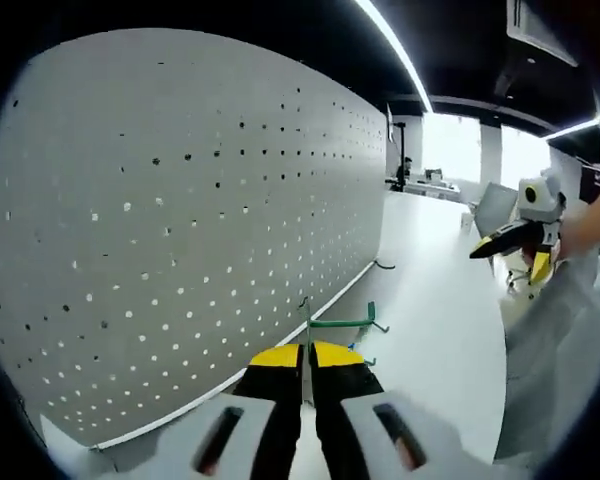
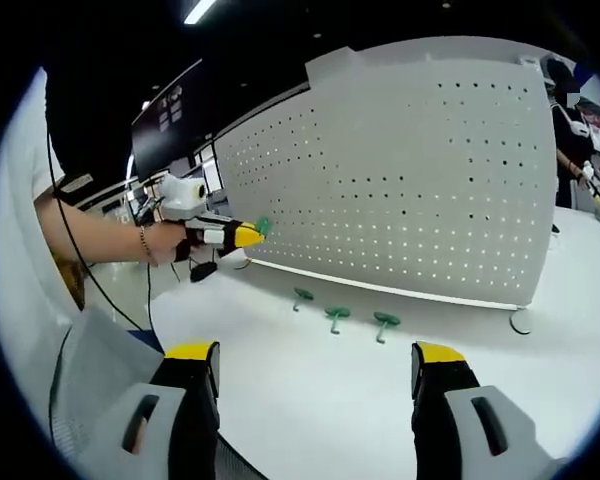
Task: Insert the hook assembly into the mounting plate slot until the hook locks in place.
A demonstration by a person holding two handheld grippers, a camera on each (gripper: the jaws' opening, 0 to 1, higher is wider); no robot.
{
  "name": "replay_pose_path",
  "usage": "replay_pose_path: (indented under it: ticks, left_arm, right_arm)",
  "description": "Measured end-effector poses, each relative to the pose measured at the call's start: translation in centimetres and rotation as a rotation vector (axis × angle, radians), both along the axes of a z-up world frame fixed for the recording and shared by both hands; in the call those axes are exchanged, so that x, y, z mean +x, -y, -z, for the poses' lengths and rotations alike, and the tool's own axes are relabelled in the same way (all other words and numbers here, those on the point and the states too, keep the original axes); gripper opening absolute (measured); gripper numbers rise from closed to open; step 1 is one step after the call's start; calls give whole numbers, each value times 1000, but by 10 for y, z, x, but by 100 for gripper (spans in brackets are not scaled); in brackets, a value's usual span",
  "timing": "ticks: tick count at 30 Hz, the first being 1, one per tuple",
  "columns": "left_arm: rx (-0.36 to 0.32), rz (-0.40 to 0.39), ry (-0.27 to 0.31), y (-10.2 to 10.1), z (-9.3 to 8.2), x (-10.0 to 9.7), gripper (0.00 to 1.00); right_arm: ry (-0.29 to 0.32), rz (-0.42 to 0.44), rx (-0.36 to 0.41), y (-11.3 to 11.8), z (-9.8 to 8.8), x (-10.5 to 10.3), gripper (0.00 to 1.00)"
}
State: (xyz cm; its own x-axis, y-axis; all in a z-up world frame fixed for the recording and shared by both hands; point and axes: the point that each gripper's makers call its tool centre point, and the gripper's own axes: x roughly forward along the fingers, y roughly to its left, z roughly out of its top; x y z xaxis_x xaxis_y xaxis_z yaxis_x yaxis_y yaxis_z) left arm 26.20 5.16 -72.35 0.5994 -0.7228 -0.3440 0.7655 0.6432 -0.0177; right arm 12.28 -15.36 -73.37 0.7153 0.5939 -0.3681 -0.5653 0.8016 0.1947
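While the left gripper [image 1: 308, 358] is hovering low over the white counter [image 1: 430, 300], its yellow-tipped fingers [image 1: 276, 357] are sitting clenched almost together, and a thin rod seems to be running up from the narrow gap between them to a green hook [image 1: 342, 322]; whether the fingers are actually pinching that rod is hard to make out, since the contact point is lying hidden behind the tips. In the right gripper view the same gripper [image 2: 242, 236] is reaching in from the left on a person's bare forearm [image 2: 95, 240], with a small green piece showing just at its yellow tip, close against the lower edge of the perforated grey mounting plate [image 2: 400, 190], though the tip is too small to tell if it is touching the plate. The plate [image 1: 180, 220] is standing upright on the counter [image 2: 310, 390], its far top edge being cut off in the left gripper view. Three more green hooks [image 2: 334, 317] are lying in a row on the counter just in front of the plate's bottom edge, their shapes blurred. The right gripper [image 2: 315, 365] is hanging well back from the plate with its fingers [image 2: 436, 372] released wide apart and nothing between them; it [image 1: 520, 245] is also appearing at the right of the left gripper view, partly cut off.
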Motion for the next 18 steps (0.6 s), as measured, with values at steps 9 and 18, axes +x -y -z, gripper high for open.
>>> replay_pose_path:
  ticks: [9,18]
  left_arm:
    - [-73,-10,48,5,-29,-11,2]
    - [-204,-53,109,7,-69,-21,2]
  right_arm:
    - [18,30,50,2,-11,2,75]
    - [33,31,54,3,-16,1,76]
